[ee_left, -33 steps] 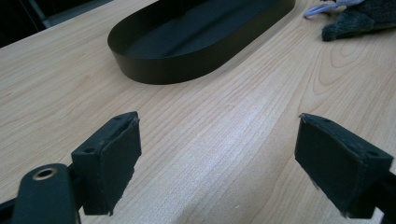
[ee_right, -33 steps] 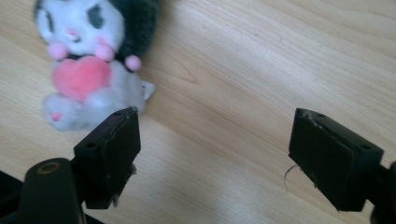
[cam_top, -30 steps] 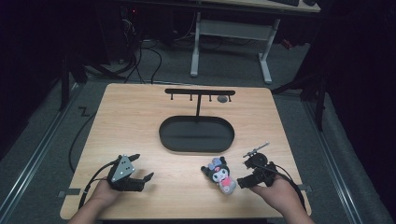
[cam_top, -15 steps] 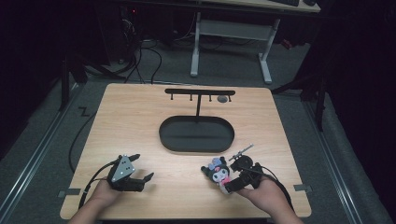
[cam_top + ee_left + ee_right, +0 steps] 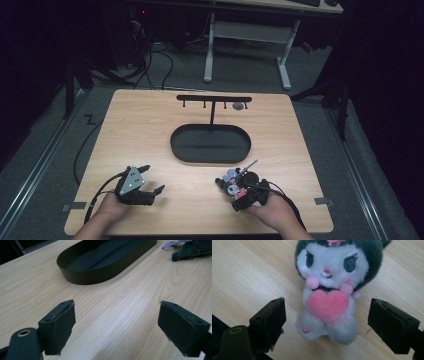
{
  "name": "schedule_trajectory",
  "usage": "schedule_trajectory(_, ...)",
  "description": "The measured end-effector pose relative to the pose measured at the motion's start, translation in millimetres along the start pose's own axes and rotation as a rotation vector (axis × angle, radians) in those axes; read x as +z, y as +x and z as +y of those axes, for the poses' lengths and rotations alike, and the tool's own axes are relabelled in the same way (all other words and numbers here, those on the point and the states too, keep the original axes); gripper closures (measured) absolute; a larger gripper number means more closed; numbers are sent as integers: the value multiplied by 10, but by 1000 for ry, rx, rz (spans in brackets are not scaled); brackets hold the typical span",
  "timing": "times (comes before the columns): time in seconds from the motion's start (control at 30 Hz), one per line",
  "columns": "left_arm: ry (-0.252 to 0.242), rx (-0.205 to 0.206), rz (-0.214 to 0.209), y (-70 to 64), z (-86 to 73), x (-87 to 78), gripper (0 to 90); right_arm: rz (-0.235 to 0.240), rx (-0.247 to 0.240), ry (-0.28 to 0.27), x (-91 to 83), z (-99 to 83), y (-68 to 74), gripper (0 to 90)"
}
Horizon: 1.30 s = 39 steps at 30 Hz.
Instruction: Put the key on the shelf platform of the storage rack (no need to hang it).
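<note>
Right claw [image 5: 325, 322] wide open, black pads either side of small grey-and-white plush doll with pink heart [image 5: 329, 290], gripping nothing; doll lies face-up on light wooden surface [image 5: 150, 130], near front right edge; likely light, soft, squashy, unbreakable; best pinched across belly at heart; doll's ears cut off; keychain loop unclear; left claw [image 5: 123, 325] wide open, empty; black oval metal tray [image 5: 100, 260] beyond.

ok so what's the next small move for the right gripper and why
Probably ease it forward a little, then close. In the right gripper view the right gripper is open, its jaws standing either side of the plush toy without touching it. The toy lies flat on the table, its lower body between the pads.
</note>
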State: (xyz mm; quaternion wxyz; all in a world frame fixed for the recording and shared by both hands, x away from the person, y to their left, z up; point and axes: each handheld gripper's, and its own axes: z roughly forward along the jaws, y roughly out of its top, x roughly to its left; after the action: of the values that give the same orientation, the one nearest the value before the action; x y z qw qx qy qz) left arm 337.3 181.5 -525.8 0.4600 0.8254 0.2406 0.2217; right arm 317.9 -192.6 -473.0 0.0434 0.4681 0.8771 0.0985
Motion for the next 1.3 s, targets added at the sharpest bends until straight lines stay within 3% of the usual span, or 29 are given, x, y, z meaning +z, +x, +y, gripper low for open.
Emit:
schedule_trajectory(0.4,0,1,1,-1,0,1,154,-2,-8,33,117,5,-7,160)
schedule_trajectory(0.57,0,0,0,0,0,1,154,-5,-5,34,105,8,-28,304)
schedule_trajectory(0.7,0,1,0,0,1,1,154,5,3,36,94,8,-42,352)
schedule_trajectory(0.73,0,1,-1,-1,0,1,154,3,-1,38,88,11,-46,419)
schedule_trajectory(0.83,0,4,0,-4,0,1,154,-6,1,31,65,22,-34,457)
schedule_trajectory(1.3,3,6,2,-8,0,1,154,-22,2,8,-93,82,-44,468)
